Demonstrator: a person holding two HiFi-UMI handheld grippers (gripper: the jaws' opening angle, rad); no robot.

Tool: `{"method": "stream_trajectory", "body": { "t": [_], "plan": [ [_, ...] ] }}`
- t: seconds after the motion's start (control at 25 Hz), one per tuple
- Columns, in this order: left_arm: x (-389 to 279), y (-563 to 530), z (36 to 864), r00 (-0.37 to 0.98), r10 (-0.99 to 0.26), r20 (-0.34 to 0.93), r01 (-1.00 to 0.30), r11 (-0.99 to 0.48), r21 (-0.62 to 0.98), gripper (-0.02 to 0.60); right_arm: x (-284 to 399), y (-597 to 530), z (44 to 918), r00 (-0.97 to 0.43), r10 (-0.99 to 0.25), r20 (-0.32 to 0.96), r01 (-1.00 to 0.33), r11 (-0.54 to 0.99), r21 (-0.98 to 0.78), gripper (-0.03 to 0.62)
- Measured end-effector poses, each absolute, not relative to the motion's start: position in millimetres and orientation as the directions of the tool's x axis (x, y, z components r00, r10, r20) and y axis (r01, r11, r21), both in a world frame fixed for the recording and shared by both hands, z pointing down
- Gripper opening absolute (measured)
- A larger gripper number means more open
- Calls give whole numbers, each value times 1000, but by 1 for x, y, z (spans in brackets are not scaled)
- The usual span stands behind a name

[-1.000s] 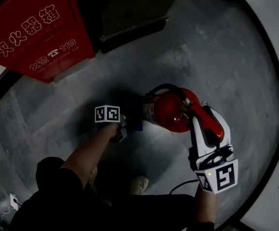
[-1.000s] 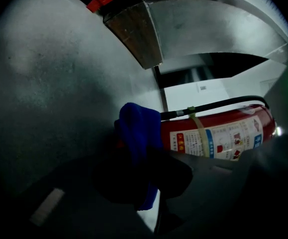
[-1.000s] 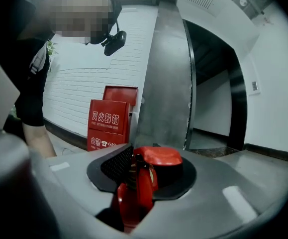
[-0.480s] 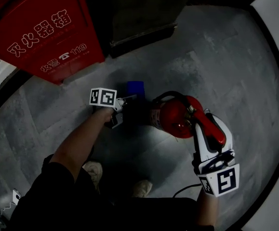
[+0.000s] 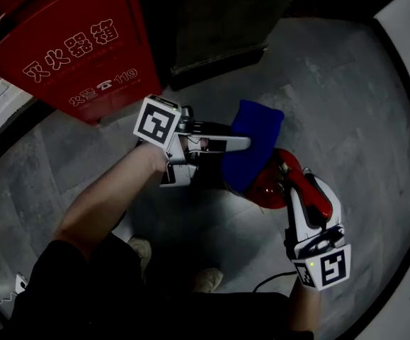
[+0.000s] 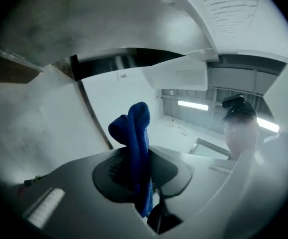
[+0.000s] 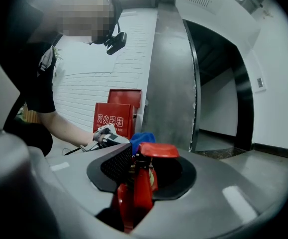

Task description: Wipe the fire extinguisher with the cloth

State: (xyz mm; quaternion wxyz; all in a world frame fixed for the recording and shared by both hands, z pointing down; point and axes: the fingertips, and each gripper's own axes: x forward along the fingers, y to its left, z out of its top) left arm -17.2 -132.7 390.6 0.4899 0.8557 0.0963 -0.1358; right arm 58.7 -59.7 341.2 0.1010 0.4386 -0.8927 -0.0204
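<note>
Mid-frame, the left tongs (image 5: 241, 144) pinch the limp blue cloth (image 5: 255, 139) (light; hold a bunched fold) above the likely heavy, slick fire extinguisher (image 5: 265, 190), whose handle (image 7: 156, 150) the right tongs (image 5: 297, 179) clamp.

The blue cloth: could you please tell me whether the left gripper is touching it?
Touching. The left gripper view shows the blue cloth pinched between the jaws of the left gripper, with its free end standing up past them.
</note>
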Motion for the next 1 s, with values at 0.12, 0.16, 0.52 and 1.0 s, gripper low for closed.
{"method": "stream_trajectory", "body": {
  "t": [0.12, 0.16, 0.52, 1.0],
  "plan": [
    [-2, -138, 432, 975, 22, -221, 213, -370, 904, 55, 60, -59, 341, -585, -795, 161, -787, 605, 126, 130],
    [0, -142, 446, 980, 10, -198, 191, -318, 929, 55, 59, -59, 341, -580, -798, 162, -790, 600, 129, 130],
    [1, -157, 556, 985, 44, 170, -146, -327, 934, 54, 58, -58, 339, -542, -829, 137, -821, 557, 124, 130],
    [5, -150, 651, 978, -3, 210, -205, -225, 952, 55, 56, -57, 337, -519, -845, 128, -834, 534, 138, 135]
  ]
}}
